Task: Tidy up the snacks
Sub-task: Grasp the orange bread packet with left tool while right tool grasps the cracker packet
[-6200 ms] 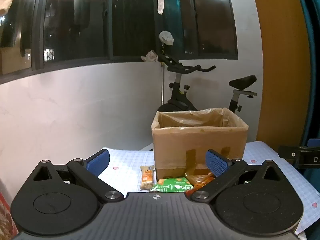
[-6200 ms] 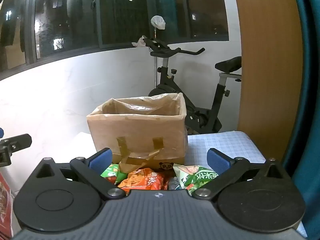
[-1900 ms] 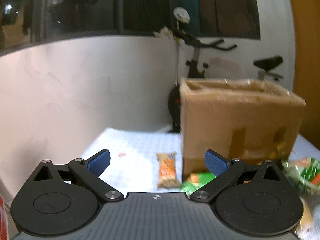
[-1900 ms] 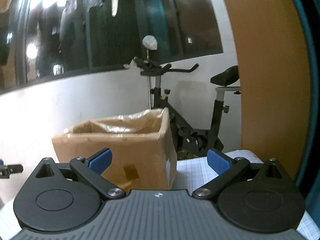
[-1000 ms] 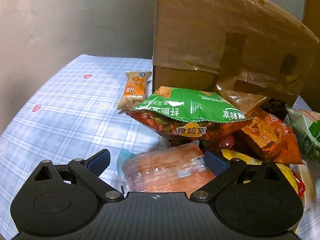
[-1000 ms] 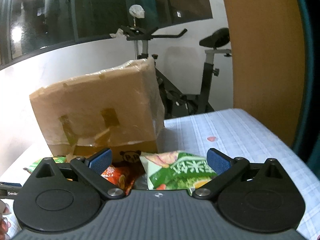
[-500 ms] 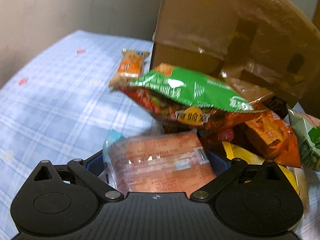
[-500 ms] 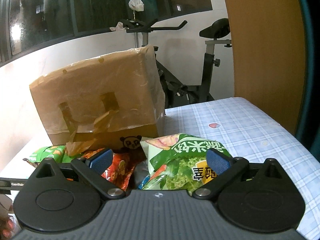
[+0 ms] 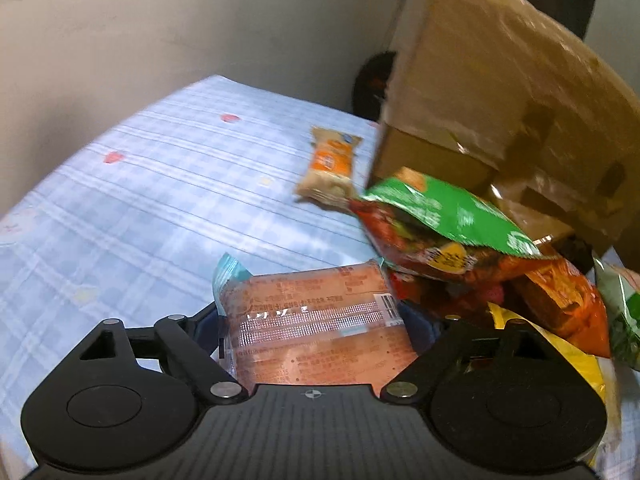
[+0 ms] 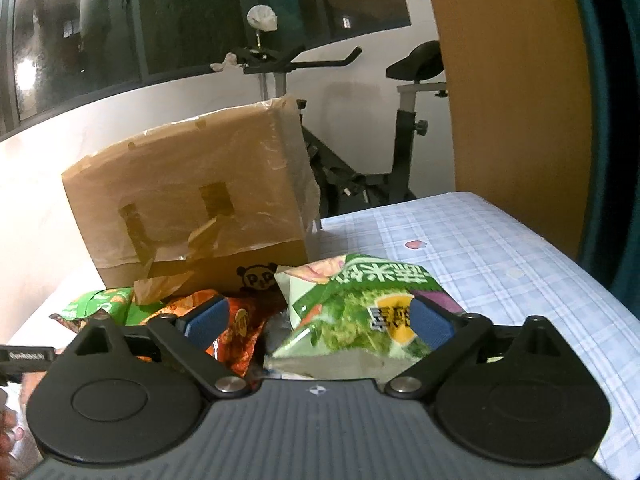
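My left gripper point(image 9: 312, 320) holds a flat pink snack packet point(image 9: 312, 332) between its fingers, lifted slightly over the blue checked cloth point(image 9: 160, 200). A green-and-red chip bag point(image 9: 444, 224) lies on a pile of orange and yellow packets in front of the cardboard box point(image 9: 500, 92). A small orange bar point(image 9: 330, 168) lies alone by the box corner. My right gripper point(image 10: 318, 322) is open, its blue pads either side of a green snack bag point(image 10: 360, 304) without pinching it. The box also shows in the right wrist view point(image 10: 188, 200).
An exercise bike point(image 10: 360, 152) stands behind the table against the white wall. An orange panel point(image 10: 508, 92) rises at the right. The cloth stretches right of the green bag point(image 10: 500, 264) and left of the pile point(image 9: 120, 208).
My left gripper came down to the pile, closed on the pink packet and swung left with it. My right gripper moved forward so the green bag now sits between its fingers.
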`<state>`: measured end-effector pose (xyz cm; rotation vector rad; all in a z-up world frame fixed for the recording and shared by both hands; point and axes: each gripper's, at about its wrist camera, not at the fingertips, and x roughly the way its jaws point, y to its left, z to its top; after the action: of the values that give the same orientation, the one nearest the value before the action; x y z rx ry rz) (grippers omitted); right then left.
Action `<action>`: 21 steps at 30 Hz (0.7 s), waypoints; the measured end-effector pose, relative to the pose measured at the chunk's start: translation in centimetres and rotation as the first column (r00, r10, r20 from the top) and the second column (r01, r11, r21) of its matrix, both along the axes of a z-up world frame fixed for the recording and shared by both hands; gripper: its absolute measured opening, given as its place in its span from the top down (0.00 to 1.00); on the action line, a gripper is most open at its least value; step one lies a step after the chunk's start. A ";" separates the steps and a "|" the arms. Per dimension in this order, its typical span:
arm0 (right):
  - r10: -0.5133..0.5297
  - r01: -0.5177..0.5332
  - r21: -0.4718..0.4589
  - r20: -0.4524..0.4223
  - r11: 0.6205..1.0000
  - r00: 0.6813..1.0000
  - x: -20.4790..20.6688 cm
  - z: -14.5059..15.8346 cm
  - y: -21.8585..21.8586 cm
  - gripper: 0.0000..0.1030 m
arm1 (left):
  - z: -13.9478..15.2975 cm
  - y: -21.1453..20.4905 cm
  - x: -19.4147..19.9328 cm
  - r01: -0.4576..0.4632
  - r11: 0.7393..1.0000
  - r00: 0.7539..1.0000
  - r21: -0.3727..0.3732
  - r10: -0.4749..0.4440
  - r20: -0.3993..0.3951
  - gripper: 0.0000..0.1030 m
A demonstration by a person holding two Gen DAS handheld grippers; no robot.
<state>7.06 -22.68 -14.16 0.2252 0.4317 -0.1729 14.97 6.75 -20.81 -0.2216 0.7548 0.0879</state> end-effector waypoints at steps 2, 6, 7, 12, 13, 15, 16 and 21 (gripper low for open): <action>-0.004 0.004 -0.003 0.007 1.000 1.000 -0.7 -0.2 0.2 0.14 | 0.1 0.1 -0.2 -0.015 1.000 1.000 -0.005 0.015 0.012 0.13; -0.022 0.022 -0.001 0.030 1.000 0.999 -2.0 -0.5 0.7 0.25 | 0.0 0.1 -0.6 -0.023 1.000 0.999 -0.008 0.023 0.025 0.13; -0.022 0.022 -0.001 0.031 1.000 0.999 -2.2 -0.6 0.8 0.28 | -0.1 0.2 -0.6 -0.020 1.000 0.999 -0.008 0.021 0.027 0.13; 0.012 -0.012 -0.024 -0.004 1.000 1.000 -2.3 -1.2 1.9 0.35 | -0.1 -0.1 -1.6 -0.013 1.000 0.999 0.005 0.013 0.042 0.13; 0.020 -0.021 -0.025 -0.021 0.999 1.000 -2.1 -1.5 2.1 0.37 | -0.1 -0.1 -1.8 -0.012 1.000 0.999 0.006 0.012 0.043 0.13; 0.028 -0.029 -0.018 -0.052 0.999 0.998 -1.7 -2.2 2.3 0.38 | -0.2 0.0 -2.0 -0.012 1.000 0.999 0.005 0.012 0.043 0.13; 0.027 -0.028 -0.015 -0.073 0.999 0.997 -1.3 -2.6 2.3 0.39 | -0.2 0.0 -1.9 -0.010 1.000 0.999 0.005 0.010 0.041 0.13; 0.027 -0.025 0.011 -0.176 1.000 0.984 0.6 -4.3 1.5 0.46 | -0.5 -0.1 -2.1 -0.009 1.000 0.999 0.009 0.009 0.032 0.13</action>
<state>7.62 -21.15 -18.50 0.2136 0.6112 -0.1657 12.86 6.69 -21.27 -0.2173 0.7211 0.0957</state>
